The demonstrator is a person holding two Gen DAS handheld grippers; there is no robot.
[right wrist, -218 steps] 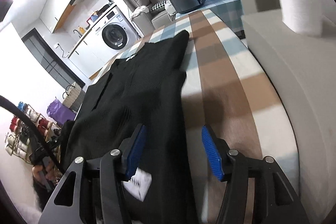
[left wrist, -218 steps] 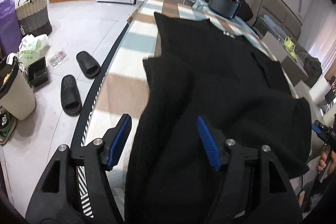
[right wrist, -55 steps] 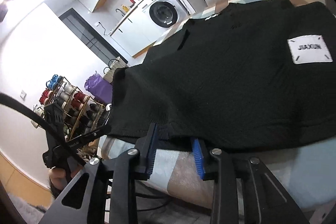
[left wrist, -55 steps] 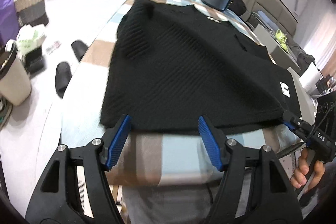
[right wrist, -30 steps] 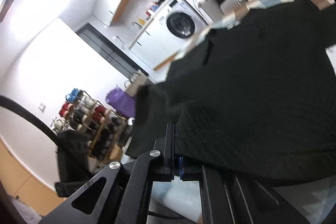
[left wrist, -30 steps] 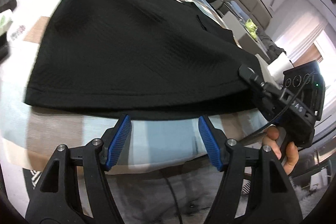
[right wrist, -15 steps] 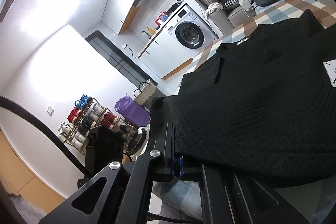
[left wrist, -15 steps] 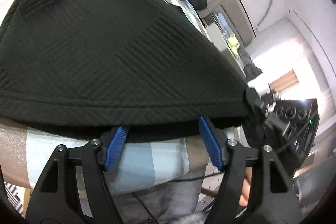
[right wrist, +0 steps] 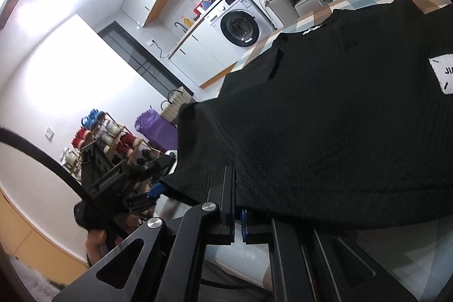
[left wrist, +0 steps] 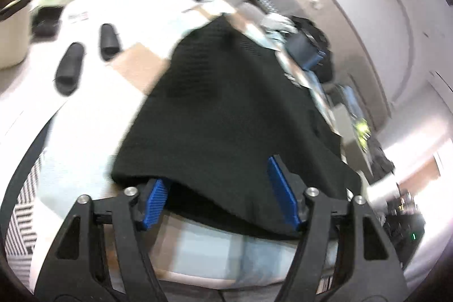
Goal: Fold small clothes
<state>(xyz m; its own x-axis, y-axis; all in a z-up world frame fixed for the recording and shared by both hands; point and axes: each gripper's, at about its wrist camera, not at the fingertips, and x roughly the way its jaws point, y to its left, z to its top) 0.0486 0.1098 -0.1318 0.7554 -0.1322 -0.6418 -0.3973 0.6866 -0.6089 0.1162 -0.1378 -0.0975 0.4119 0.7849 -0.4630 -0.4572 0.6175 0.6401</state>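
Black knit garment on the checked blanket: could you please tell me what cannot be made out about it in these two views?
- Left wrist view: motion blur; whether the left hand-held gripper pinches the black knit garment.
- Right wrist view: the white label is cut off by the edge.
- Right wrist view: the hem hides the right hand-held gripper pads.

L gripper [left wrist: 223, 203]: black angular plastic frame w/ triangular cut-outs, lower part of left wrist view. Two fingers w/ bright blue ribbed pads [left wrist: 155, 203]; round silver screws on the finger joints.

R gripper [right wrist: 237, 212]: same black frame, silver screws, blue pads edge-on, bottom centre of right wrist view. In that view the L gripper also shows lower left: boxy black body w/ faint lettering, blue tip. Thick black cable [right wrist: 42, 157] arcs across left side.
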